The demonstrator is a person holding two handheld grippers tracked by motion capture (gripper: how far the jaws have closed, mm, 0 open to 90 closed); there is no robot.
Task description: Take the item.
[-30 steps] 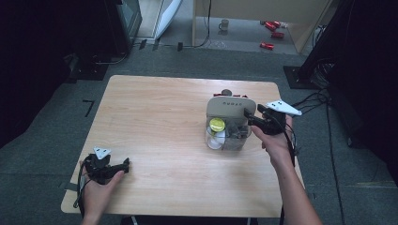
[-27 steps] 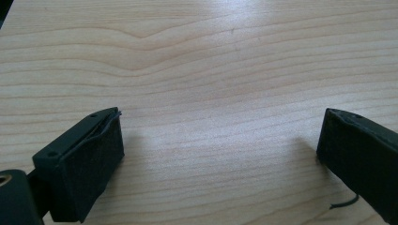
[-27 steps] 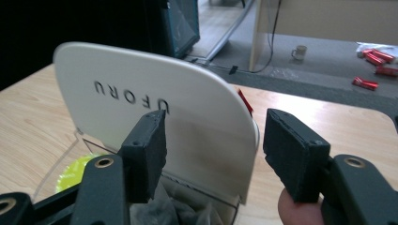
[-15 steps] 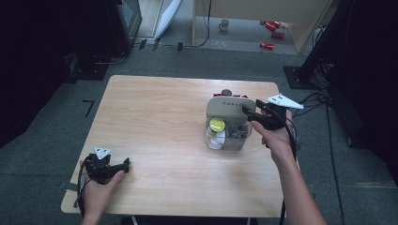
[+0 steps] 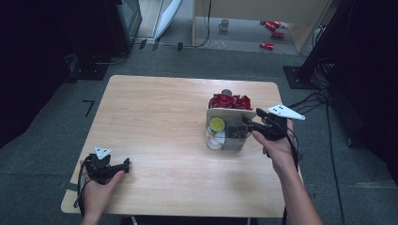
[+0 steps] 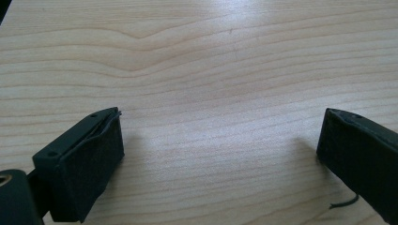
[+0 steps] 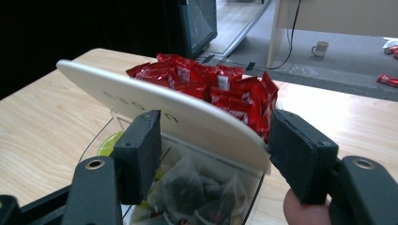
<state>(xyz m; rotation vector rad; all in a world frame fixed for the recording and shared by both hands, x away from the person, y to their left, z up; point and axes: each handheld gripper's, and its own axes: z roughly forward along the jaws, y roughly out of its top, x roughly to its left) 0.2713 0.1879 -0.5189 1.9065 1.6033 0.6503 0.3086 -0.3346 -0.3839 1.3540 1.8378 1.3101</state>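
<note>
Lid (image 7: 164, 117) of the clear box (image 5: 225, 136) tilts up, exposing red packets (image 7: 220, 89); my right claw (image 7: 213, 150) straddles its edge unclenched, while my left claw (image 6: 220, 154) rests released on the table (image 5: 155, 122).

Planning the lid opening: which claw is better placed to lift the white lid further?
The right claw: its jaws straddle the white lid of the container. The left claw rests open at the table's near-left corner.
</note>
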